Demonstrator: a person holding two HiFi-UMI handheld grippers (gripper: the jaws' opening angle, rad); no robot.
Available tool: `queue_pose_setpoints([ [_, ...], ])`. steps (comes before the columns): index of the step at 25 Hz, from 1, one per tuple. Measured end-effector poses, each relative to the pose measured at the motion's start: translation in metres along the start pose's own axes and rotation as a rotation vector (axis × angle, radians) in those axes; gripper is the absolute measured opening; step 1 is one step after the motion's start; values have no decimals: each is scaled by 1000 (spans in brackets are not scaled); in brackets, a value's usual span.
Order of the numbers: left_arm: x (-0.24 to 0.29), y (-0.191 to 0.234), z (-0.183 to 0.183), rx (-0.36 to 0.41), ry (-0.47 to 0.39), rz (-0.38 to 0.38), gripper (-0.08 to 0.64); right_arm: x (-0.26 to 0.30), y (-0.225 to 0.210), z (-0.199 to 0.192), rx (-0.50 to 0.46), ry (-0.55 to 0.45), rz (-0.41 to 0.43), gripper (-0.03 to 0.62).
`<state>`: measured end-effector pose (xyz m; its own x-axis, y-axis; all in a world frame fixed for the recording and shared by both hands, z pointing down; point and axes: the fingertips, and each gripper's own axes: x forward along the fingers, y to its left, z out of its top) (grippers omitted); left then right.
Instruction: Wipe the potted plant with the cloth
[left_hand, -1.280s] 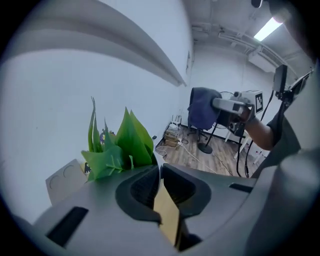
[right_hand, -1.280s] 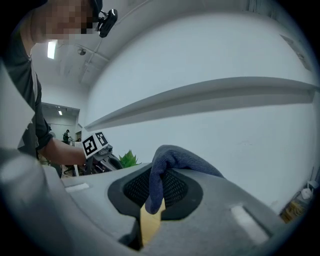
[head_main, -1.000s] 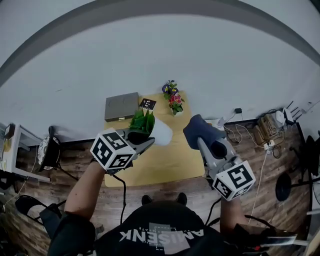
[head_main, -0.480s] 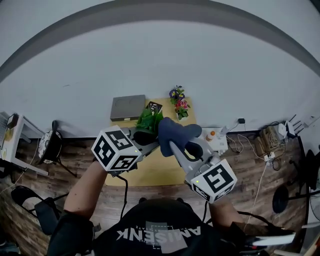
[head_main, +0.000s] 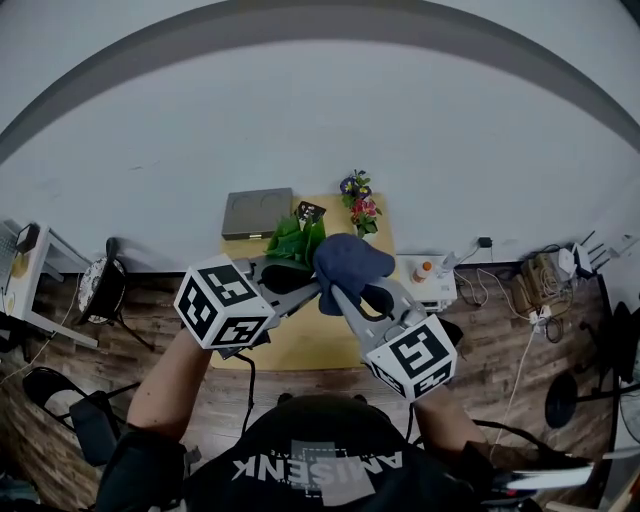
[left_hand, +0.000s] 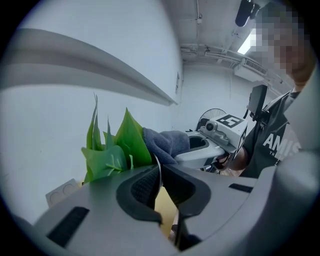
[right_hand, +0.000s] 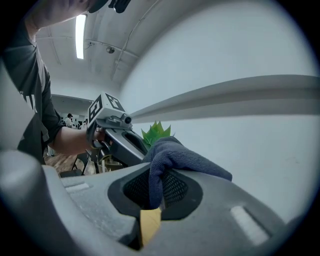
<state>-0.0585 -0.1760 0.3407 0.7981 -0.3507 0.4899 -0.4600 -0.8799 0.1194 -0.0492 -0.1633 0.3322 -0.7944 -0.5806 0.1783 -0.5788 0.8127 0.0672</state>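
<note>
Left claw (left_hand: 161, 181) is gripping the potted plant (left_hand: 116, 150) by the thin white rim of its pot. Its jaws have just been closing further on that rim. The plant is hanging above the yellow table (head_main: 300, 345). Right claw (right_hand: 155, 192) is clenching the dark blue cloth (right_hand: 186, 159). The bunched cloth is pressing against the green leaves.

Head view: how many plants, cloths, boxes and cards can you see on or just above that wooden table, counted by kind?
Plants: 2, the green potted plant and the flower arrangement
Cloths: 1, the blue cloth
Boxes: 1, the grey box
Cards: 1, the dark card
Total: 5
</note>
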Motion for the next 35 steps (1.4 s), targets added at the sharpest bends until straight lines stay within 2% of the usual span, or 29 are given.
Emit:
queue_pose_setpoints([
  [7, -9, -10, 6, -34, -83, -12, 14, -18, -4, -28, 48, 43, -38, 28],
  [14, -11, -19, 1, -31, -90, -44, 14, -33, -8, -59, 100, 99, -64, 28],
  [18, -12, -24, -4, 3, -92, -82, 14, -44, -16, -66, 120, 115, -87, 28],
  [20, -15, -28, -10, 48, -88, -95, 14, -51, -18, -62, 131, 101, -98, 28],
  [22, -16, -25, -18, 100, -74, -77, 14, -57, -18, -50, 131, 74, -92, 28],
  [24, -16, -18, -24, 121, -62, -55, 14, -60, -14, -33, 112, 41, -59, 28],
  [28, -14, -19, -32, 166, -39, -66, 14, -49, 2, 1, 77, -16, 17, 28],
  [31, -11, -20, -34, 185, -31, -56, 14, -34, 16, 17, 48, -32, 71, 28],
  [35, -16, -31, -27, 177, -82, -73, 14, -15, 31, 25, 18, -32, 112, 28],
])
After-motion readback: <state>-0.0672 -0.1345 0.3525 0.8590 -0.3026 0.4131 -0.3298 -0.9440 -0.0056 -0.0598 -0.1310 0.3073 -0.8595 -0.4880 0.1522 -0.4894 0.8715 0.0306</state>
